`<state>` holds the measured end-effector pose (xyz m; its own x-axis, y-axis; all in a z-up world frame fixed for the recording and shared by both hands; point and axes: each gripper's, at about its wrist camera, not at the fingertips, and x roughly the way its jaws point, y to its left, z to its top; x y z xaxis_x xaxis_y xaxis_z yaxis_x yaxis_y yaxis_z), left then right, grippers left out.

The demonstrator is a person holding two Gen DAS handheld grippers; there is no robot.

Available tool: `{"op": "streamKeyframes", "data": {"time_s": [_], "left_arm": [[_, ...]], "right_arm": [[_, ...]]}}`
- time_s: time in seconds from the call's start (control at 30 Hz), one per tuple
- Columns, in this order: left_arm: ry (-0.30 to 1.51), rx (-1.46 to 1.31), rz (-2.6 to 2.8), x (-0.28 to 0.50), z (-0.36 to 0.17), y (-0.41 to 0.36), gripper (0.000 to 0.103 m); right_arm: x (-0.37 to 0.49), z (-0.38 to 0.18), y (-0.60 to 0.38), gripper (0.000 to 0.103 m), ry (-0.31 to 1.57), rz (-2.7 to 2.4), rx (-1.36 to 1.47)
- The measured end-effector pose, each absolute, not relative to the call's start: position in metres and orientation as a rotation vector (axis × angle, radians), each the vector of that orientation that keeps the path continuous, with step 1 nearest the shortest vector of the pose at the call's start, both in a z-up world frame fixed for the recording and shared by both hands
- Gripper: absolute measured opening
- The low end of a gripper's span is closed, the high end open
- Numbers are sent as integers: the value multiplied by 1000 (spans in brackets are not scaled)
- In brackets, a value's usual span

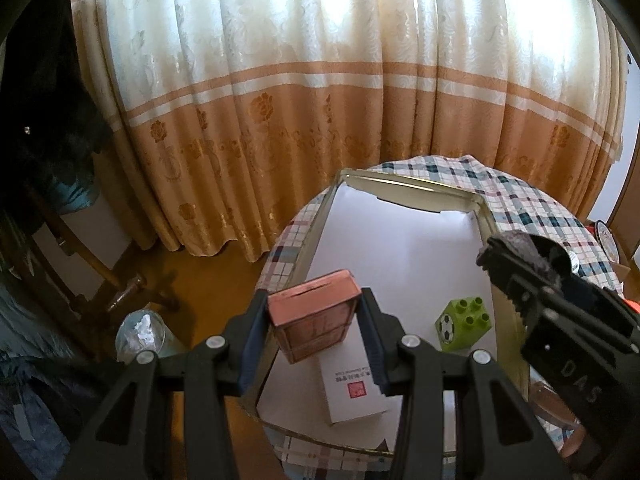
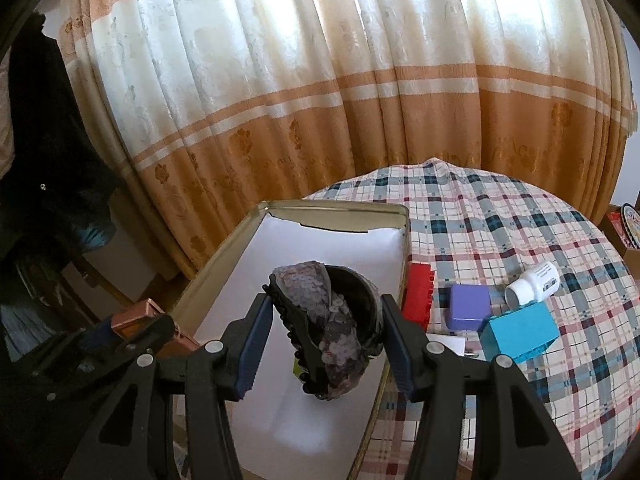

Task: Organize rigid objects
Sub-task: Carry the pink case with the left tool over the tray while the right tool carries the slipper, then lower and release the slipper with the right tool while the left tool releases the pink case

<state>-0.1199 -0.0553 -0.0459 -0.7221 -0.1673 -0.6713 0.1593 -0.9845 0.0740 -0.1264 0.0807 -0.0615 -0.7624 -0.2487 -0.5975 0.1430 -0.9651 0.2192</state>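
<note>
A: Copper-coloured box [image 1: 312, 316] is seen clamped between the pads of the left gripper [image 1: 314, 336], carried over the near left corner of the tin tray [image 1: 486, 216].

B: And the sequinned hair clip [image 2: 324, 328]?

A: It is clamped in the right gripper [image 2: 322, 344], with its long axis running roughly forward along the fingers. The tray's white floor lies directly below and ahead of both grippers.

B: What is already lying inside?

A: A white card box [image 1: 352, 388] is seen just beneath the left gripper, and a green block [image 1: 464, 322] to its right. Free floor is judged to lie ahead, toward the far wall.
</note>
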Motion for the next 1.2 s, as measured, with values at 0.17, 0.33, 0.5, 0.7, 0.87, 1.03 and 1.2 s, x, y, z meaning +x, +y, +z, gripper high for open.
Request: {"op": "streamKeyframes", "data": {"time_s": [0.17, 0.33, 0.5, 0.7, 0.87, 1.03, 1.2], "left_arm": [[-39, 1079, -2785, -121, -46, -49, 44], [-86, 1065, -2802, -123, -48, -39, 44], [-106, 1059, -2812, -126, -48, -37, 44], [-153, 1050, -2819, -130, -50, -31, 44], [-193, 1058, -2818, -135, -52, -26, 44], [-224, 1137, -2830, -146, -54, -19, 51], [-235, 1105, -2809, -142, -52, -16, 102]], "right_arm": [[-131, -65, 79, 57, -229, -2754, 983], [-135, -68, 82, 57, -236, -2759, 995], [-140, -69, 83, 57, -240, -2762, 996], [-152, -68, 78, 57, -221, -2759, 997], [-168, -74, 76, 57, -240, -2700, 1052], [-176, -80, 77, 62, -272, -2643, 1085], [-172, -73, 84, 76, -302, -2670, 1044]]}}
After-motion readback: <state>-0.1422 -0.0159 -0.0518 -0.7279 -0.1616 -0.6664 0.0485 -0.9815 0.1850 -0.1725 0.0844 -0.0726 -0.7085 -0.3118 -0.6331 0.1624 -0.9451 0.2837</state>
